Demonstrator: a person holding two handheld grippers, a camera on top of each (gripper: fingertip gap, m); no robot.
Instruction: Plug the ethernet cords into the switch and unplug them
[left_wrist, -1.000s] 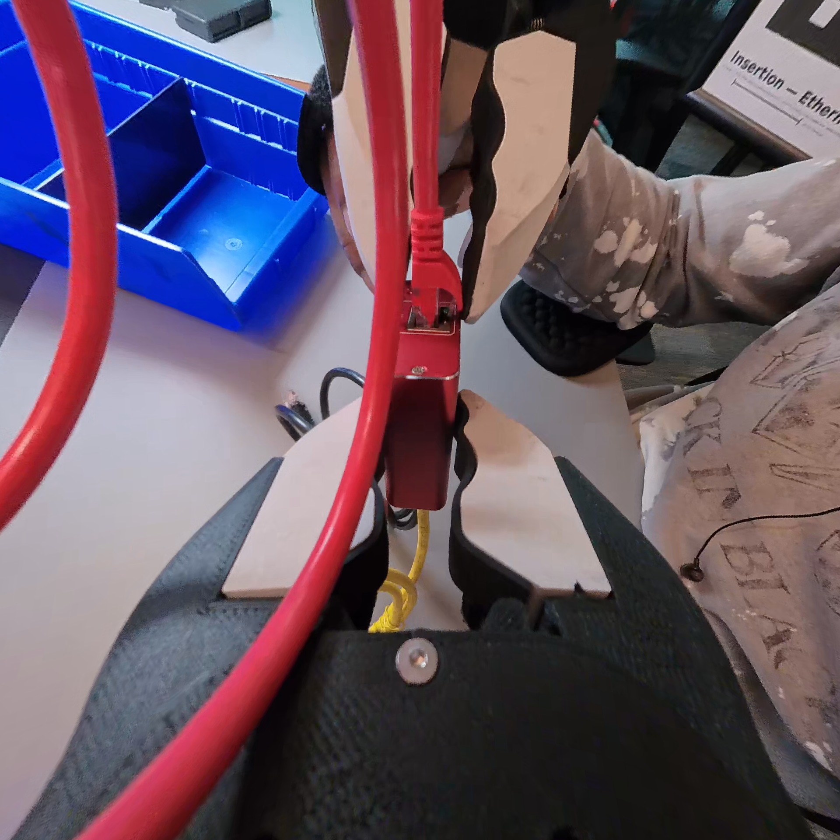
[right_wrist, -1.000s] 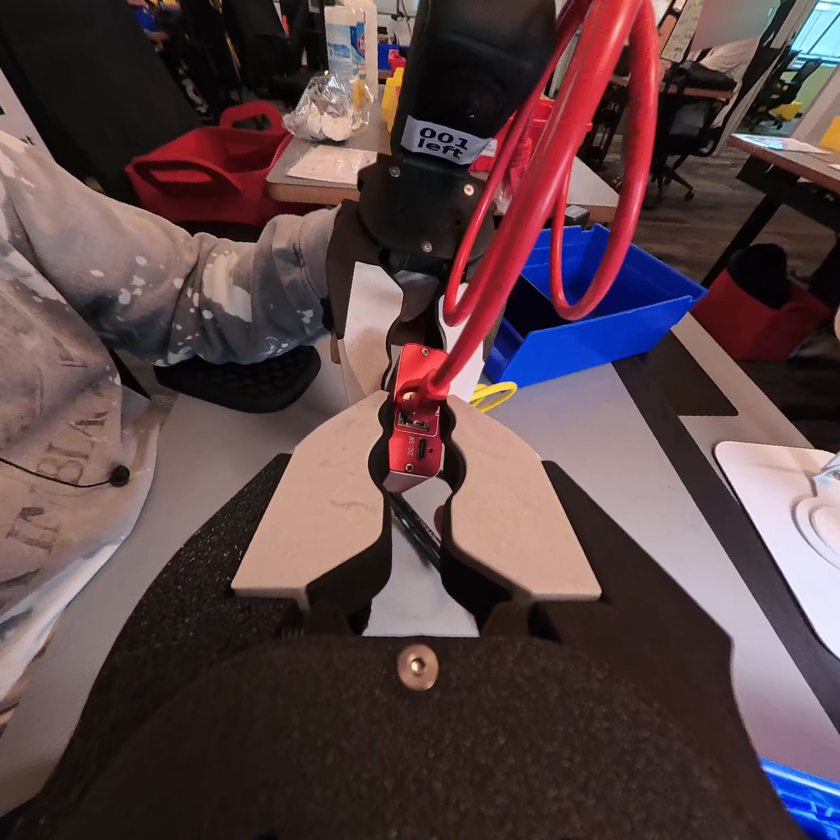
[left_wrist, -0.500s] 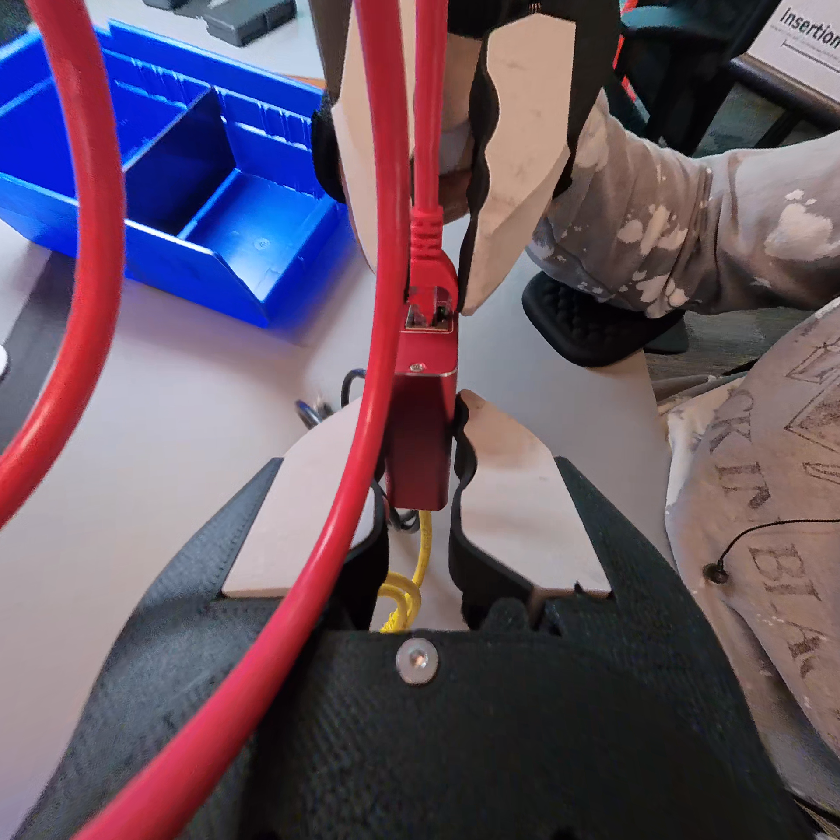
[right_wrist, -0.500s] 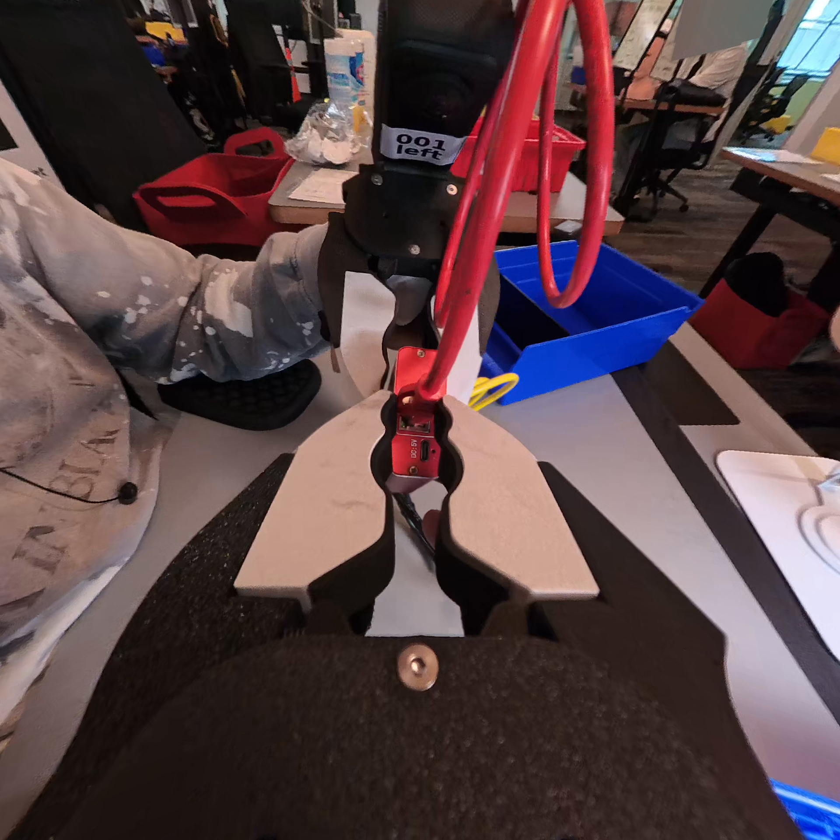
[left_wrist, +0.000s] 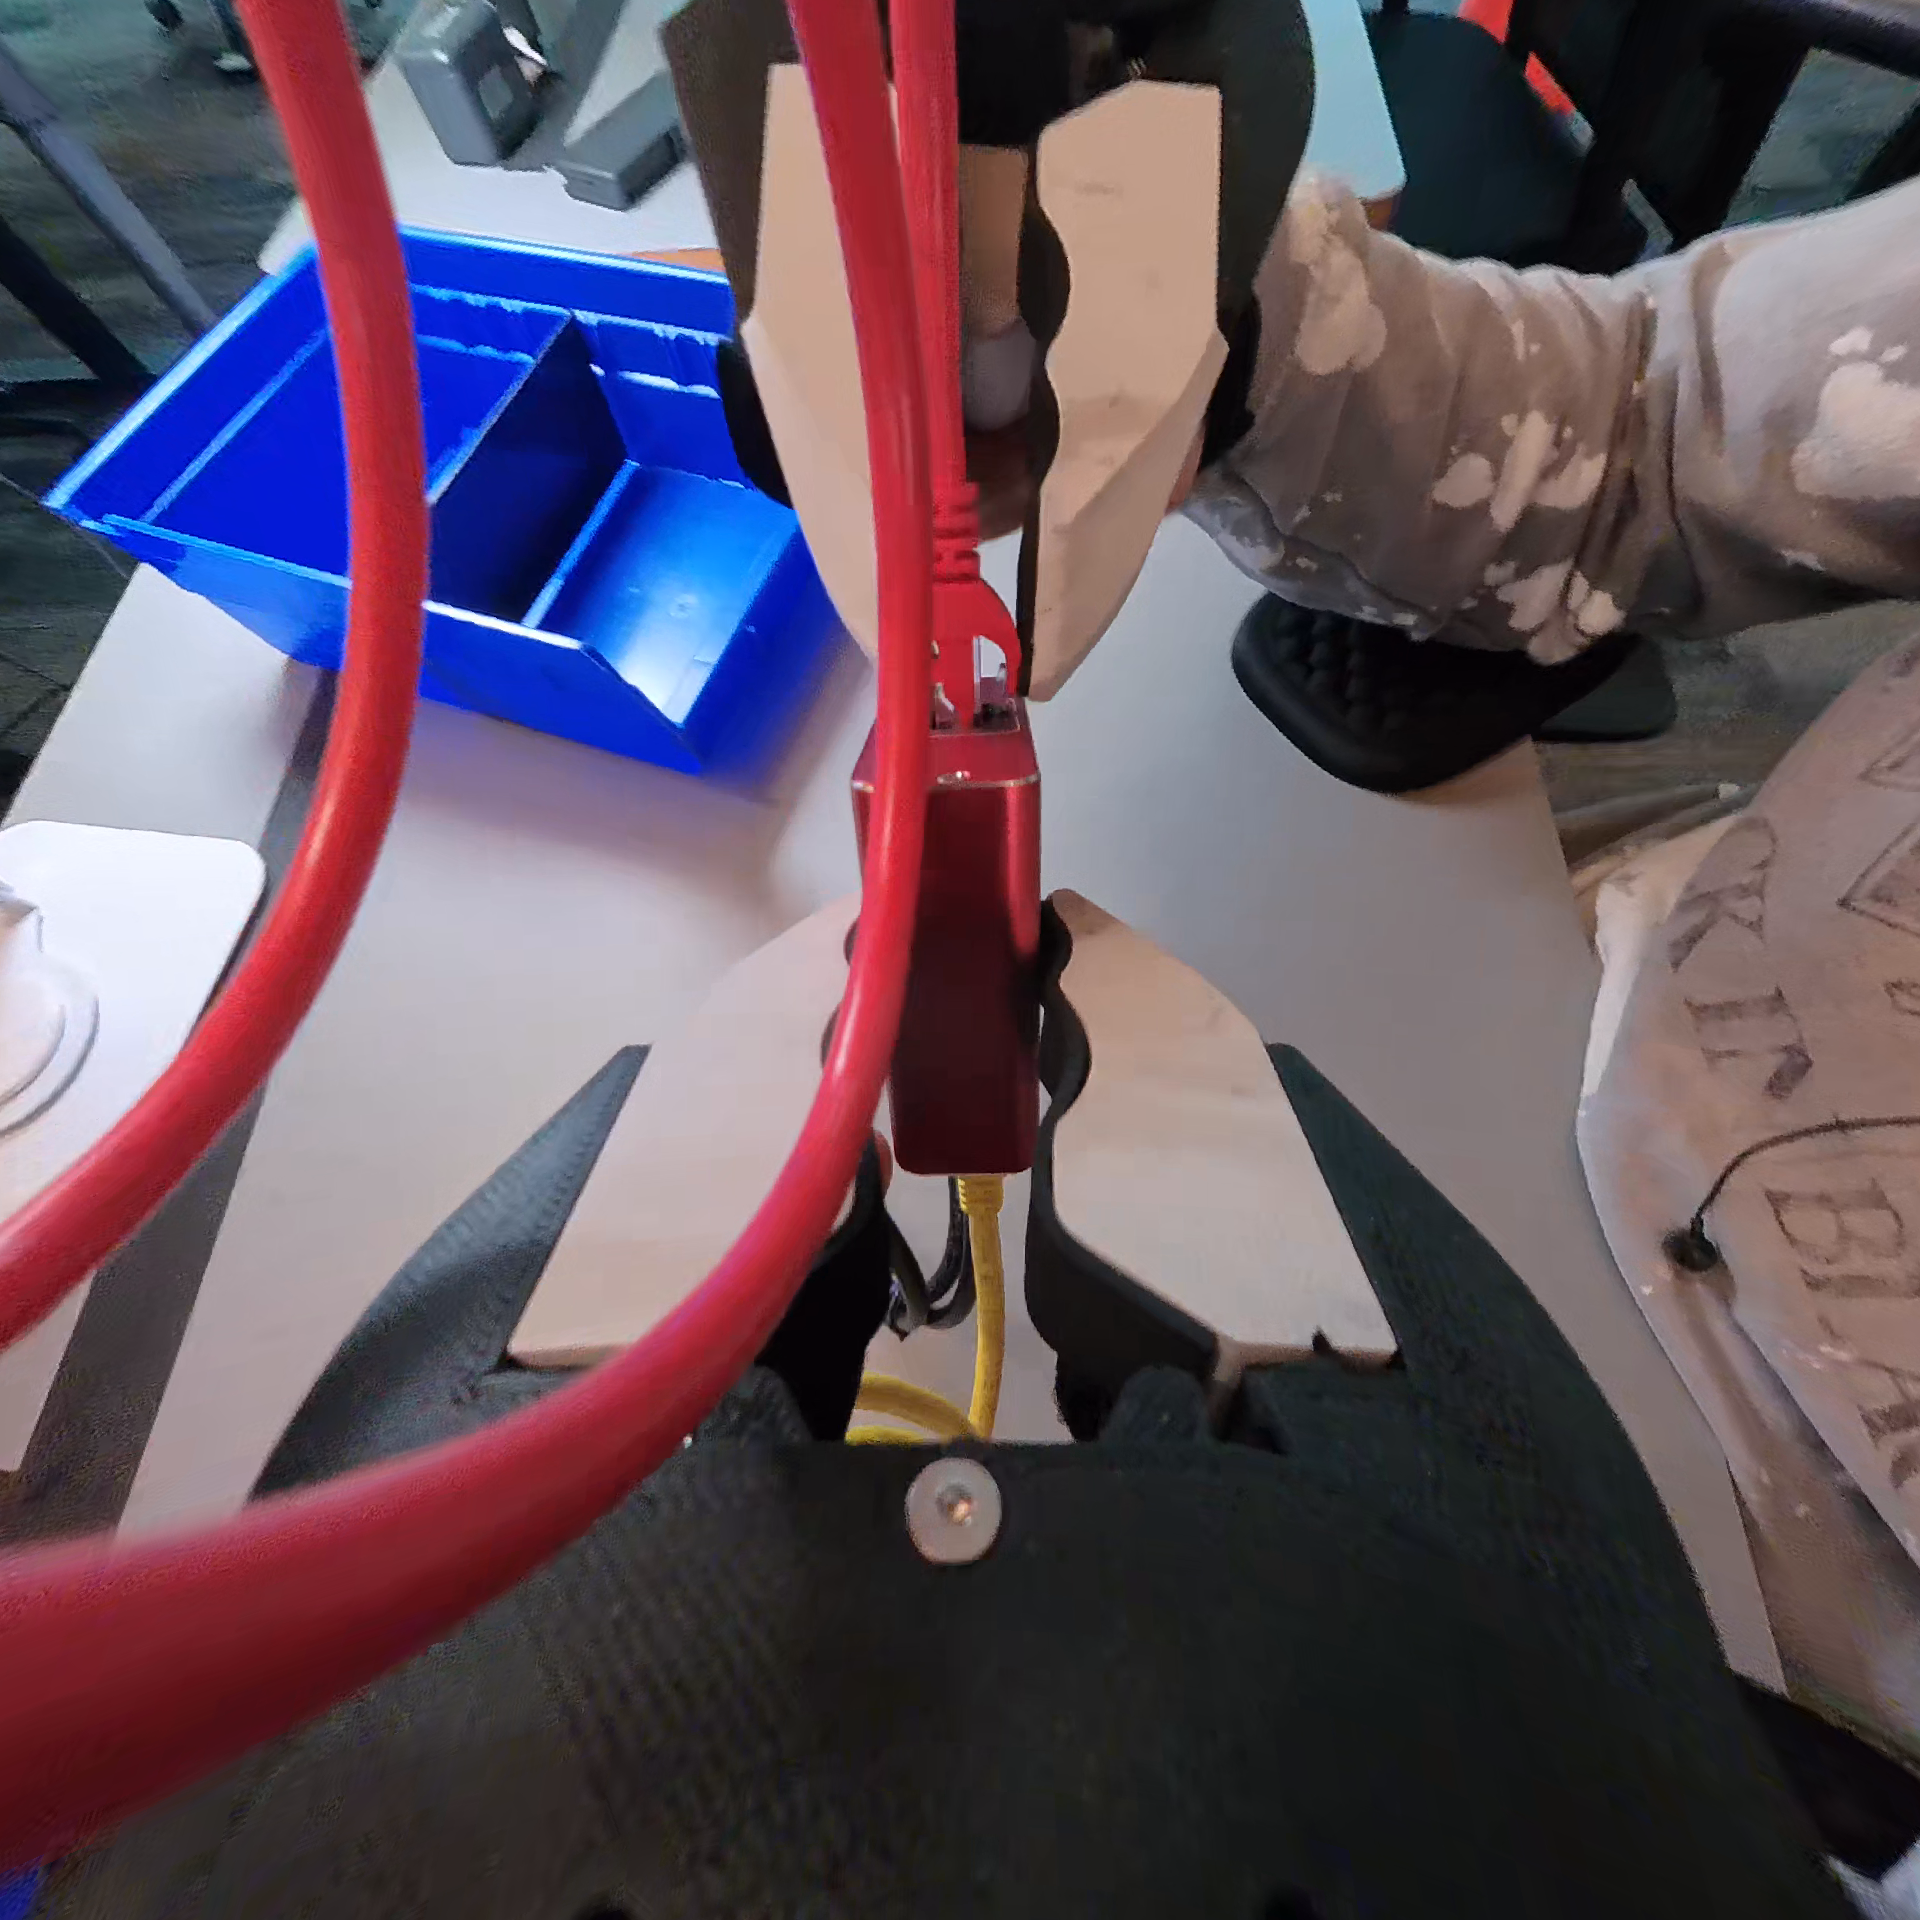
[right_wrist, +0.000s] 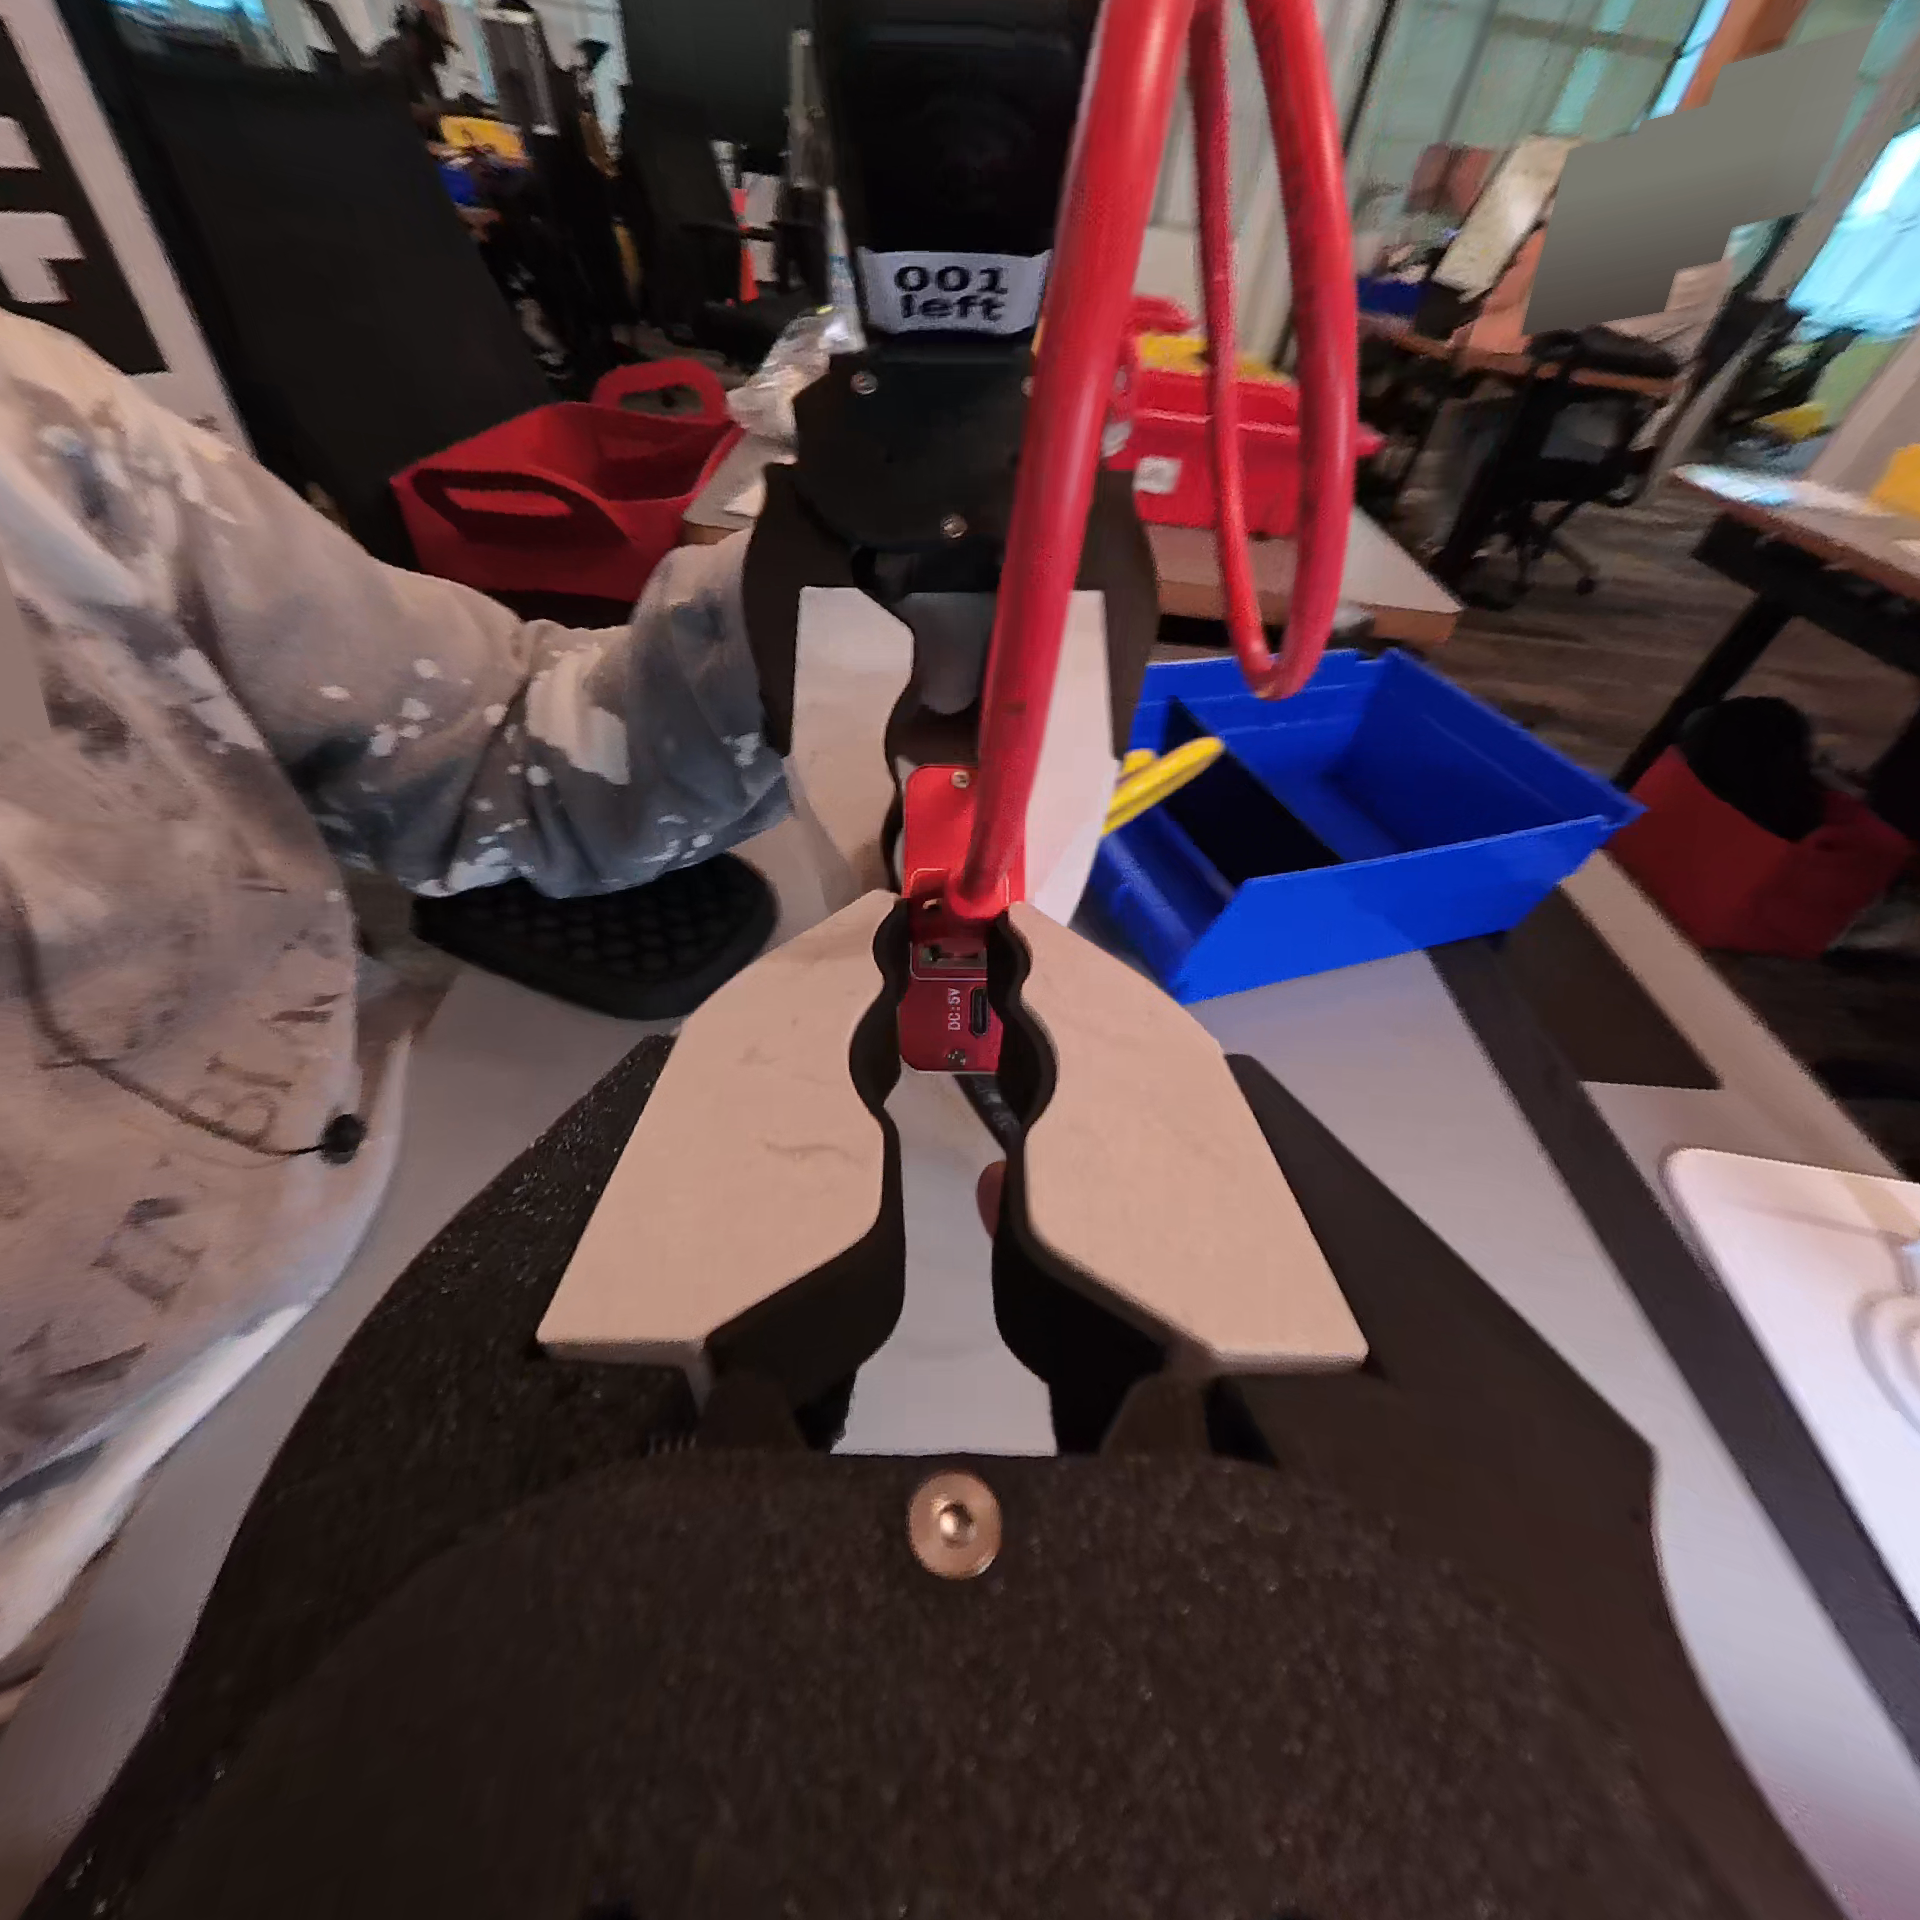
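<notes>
Your left claw (left_wrist: 961, 935) is clamped on the small red metal switch box (left_wrist: 961, 956), held in the air above the pale grey bench (left_wrist: 582, 914). Your right claw (right_wrist: 951, 914) is closed narrowly around the box's far end, at the ports, where the thick red ethernet cord (left_wrist: 894, 520) is plugged in by its red connector (left_wrist: 971, 665). That cord loops high over both claws. 1 thin yellow ethernet cord (left_wrist: 982, 1278) enters the box's near end. The blue plastic divided bin (left_wrist: 499, 540) sits on the bench behind
</notes>
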